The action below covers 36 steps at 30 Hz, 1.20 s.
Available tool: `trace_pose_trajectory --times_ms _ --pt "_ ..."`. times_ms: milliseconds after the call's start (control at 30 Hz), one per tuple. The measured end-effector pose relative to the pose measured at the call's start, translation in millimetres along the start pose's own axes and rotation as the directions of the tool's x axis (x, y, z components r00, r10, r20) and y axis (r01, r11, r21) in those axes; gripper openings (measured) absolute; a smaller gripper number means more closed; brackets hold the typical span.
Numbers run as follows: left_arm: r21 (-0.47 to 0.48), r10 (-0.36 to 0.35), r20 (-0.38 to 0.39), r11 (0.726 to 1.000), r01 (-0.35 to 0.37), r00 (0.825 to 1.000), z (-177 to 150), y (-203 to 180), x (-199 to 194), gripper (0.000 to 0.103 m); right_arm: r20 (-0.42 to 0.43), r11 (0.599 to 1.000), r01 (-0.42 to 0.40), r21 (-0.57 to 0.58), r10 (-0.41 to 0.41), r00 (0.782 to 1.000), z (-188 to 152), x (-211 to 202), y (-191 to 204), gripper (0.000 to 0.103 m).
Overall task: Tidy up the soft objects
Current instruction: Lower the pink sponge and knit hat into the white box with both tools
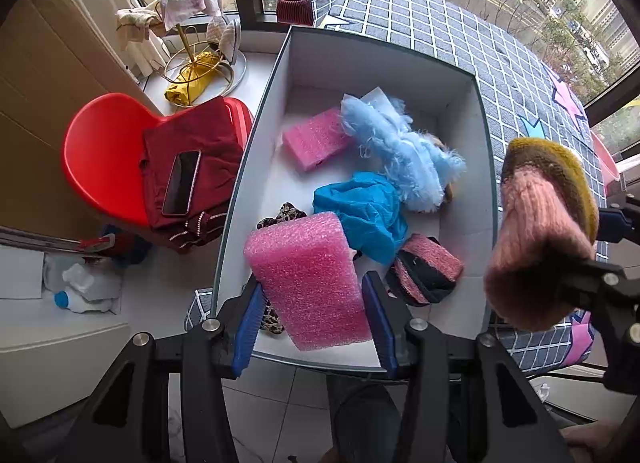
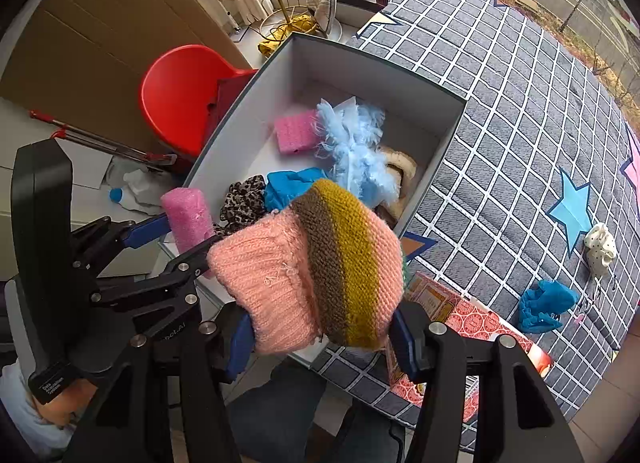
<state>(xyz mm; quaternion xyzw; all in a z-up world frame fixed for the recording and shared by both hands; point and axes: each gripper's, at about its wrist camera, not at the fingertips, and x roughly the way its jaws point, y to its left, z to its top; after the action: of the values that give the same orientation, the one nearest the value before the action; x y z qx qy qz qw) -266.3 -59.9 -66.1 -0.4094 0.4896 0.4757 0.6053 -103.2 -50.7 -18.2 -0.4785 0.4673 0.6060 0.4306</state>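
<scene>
- My left gripper (image 1: pixel 312 319) pinches a pink bubbly foam block (image 1: pixel 308 279), held over the near end of the box (image 1: pixel 256 135)
- My right gripper (image 2: pixel 320 339) clamps a ribbed knit hat (image 2: pixel 316 263), pink with brown and mustard bands, above the box's near corner
- The white-walled box holds a second foam pad (image 1: pixel 314 139), fluffy blue fabric (image 1: pixel 400 155), a turquoise cloth (image 1: pixel 364 215) and a leopard scrunchie (image 2: pixel 244 203)

Left tool (image 1: pixel 316 317) and right tool (image 2: pixel 320 337): black angular frames, silver round screws, ribbed blue pads (image 1: pixel 248 327); white lettering on one body; person wearing dark trousers (image 2: pixel 280 415)
</scene>
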Motion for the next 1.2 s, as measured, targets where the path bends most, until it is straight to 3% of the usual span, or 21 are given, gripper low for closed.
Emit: trace_pose_trajectory --times_ms 1200 --pt "0.023 0.015 -0.094 1.000 -0.012 0.995 3.7 -3.6 35.6 0.053 -0.056 1.000 0.005 0.027 -0.004 0.998 19.2 29.5 -0.2 0.059"
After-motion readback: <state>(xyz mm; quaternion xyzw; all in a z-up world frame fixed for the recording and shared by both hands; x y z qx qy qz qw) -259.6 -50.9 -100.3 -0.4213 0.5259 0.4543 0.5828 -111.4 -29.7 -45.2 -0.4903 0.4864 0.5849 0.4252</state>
